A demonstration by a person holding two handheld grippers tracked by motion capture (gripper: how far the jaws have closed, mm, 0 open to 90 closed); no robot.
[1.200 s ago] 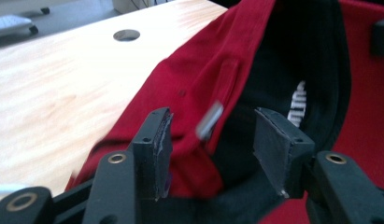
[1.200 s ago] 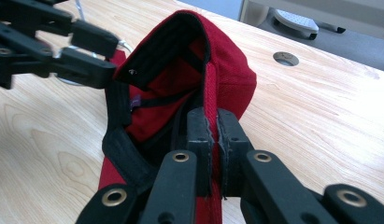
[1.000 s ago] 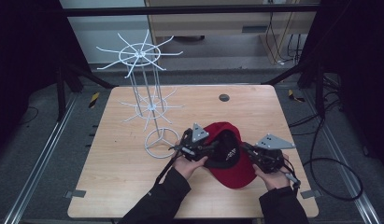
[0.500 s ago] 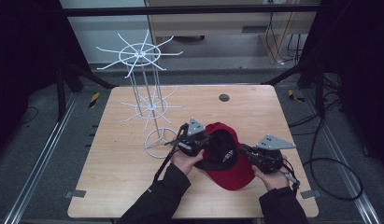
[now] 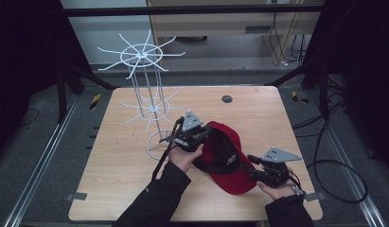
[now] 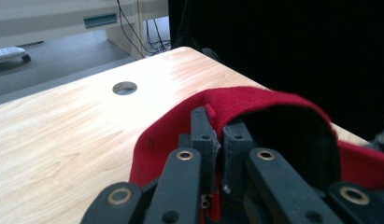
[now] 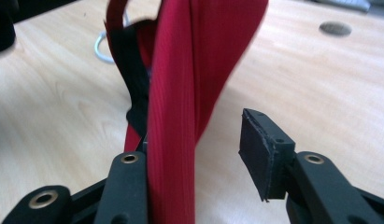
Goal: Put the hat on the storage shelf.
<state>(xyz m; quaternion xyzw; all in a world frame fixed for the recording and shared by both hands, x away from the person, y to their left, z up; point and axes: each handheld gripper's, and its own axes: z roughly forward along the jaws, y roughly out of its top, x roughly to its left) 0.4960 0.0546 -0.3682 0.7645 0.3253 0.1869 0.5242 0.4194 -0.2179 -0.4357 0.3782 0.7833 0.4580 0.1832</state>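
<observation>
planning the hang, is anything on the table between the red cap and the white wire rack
Nothing visible. The red cap, pinched in the left tongs, sits right beside the white wire rack, with bare table between them.

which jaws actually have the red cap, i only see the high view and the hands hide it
Observer: In the left gripper view, the left gripper is shut on the red cap, pinching the rim of its crown.
Operator: and the right one?
Observer: In the right gripper view, the right gripper has just been opening; the cap's brim stands on edge between its jaws, with a clear gap to the one pad that shows.
Operator: anything under the brim?
Observer: That same view shows bare wooden table past the brim, and part of the white wire stand's base ring behind the cap.
</observation>
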